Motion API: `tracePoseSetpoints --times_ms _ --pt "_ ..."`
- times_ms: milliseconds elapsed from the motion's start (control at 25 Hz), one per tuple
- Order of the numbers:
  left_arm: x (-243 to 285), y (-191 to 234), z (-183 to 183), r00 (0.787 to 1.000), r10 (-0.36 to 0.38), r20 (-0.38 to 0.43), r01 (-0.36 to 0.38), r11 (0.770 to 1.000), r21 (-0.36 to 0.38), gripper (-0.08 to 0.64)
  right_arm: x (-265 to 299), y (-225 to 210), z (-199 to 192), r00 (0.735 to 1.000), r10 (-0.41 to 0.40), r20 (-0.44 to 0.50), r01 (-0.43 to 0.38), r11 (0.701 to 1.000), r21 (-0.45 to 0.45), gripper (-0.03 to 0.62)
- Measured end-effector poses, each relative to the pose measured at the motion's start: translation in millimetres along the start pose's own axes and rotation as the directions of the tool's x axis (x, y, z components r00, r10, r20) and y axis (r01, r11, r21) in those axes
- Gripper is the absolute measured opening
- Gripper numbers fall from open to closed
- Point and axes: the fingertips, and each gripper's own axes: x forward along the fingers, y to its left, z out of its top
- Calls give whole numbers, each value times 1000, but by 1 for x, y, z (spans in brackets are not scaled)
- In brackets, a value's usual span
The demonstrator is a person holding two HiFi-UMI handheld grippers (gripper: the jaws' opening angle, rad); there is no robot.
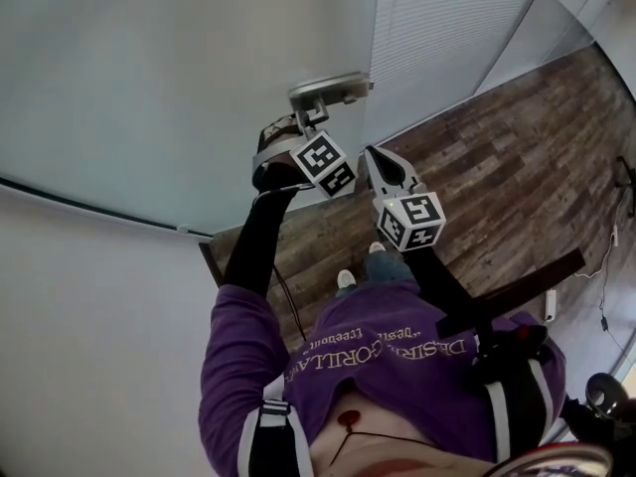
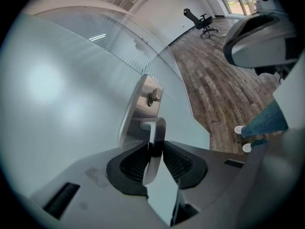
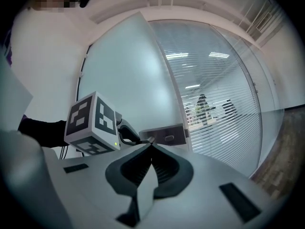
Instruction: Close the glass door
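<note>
The frosted glass door [image 1: 179, 87] fills the left of the head view, with its steel handle plate [image 1: 328, 87] at the door's edge. My left gripper [image 1: 314, 117] reaches up to that plate. In the left gripper view, the left gripper [image 2: 155, 147] is shut on the lever handle [image 2: 153, 132], with a thumb-turn knob [image 2: 155, 96] on the plate above. My right gripper [image 1: 376, 162] hangs just right of the left one, apart from the door. In its own view the right gripper [image 3: 151, 146] is shut on nothing, pointing at the handle plate [image 3: 164, 135].
A glass wall with blinds [image 3: 224, 109] adjoins the door. A wood floor [image 1: 497, 177] lies below, with the person's shoes [image 2: 243, 138] on it. An office chair [image 2: 202, 20] stands far off. A dark bar [image 1: 517, 291] crosses at lower right.
</note>
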Motion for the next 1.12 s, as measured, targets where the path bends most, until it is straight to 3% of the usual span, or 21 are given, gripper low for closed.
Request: tracePoseSetpoints --times_ms 360,680,1120 --pt "12 14 4 1000 0 -25 0 1000 -17 98 27 -31 25 999 41 1 -41 999 -13 -9" --pt "20 19 3 999 4 -34 -4 1000 -13 98 39 -41 25 996 88 -12 -88 996 -32 -9" --pt "41 37 -1 997 9 -81 -14 998 -62 100 60 -62 33 989 143 -20 -144 988 -56 -9"
